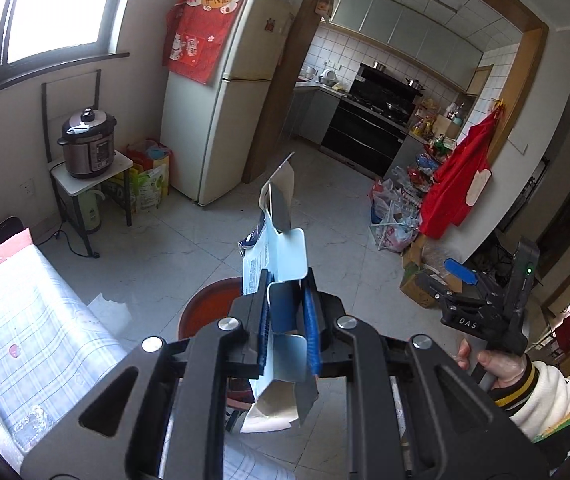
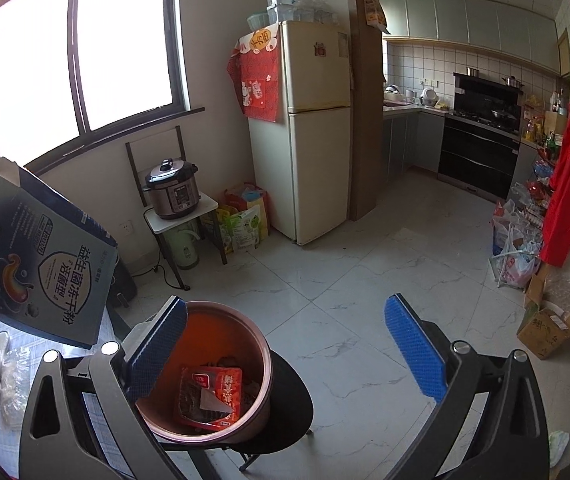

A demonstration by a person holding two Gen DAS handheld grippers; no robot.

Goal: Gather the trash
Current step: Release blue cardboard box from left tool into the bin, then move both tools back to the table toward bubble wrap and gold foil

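The flattened carton [image 1: 275, 264] is pinched between the left gripper [image 1: 285, 316] jaws, just above the bin [image 2: 213, 368]; released crooked, it may catch the rim. The right gripper [image 2: 285, 352] jaws stand spread, empty.

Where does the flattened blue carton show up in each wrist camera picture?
Left wrist view: the blue carton stands lower centre, edge-on, clamped in the left tool.
Right wrist view: it is at the left edge, printed face showing, up and left of the red bin.
Shared landmark: the cream fridge beside the kitchen doorway.
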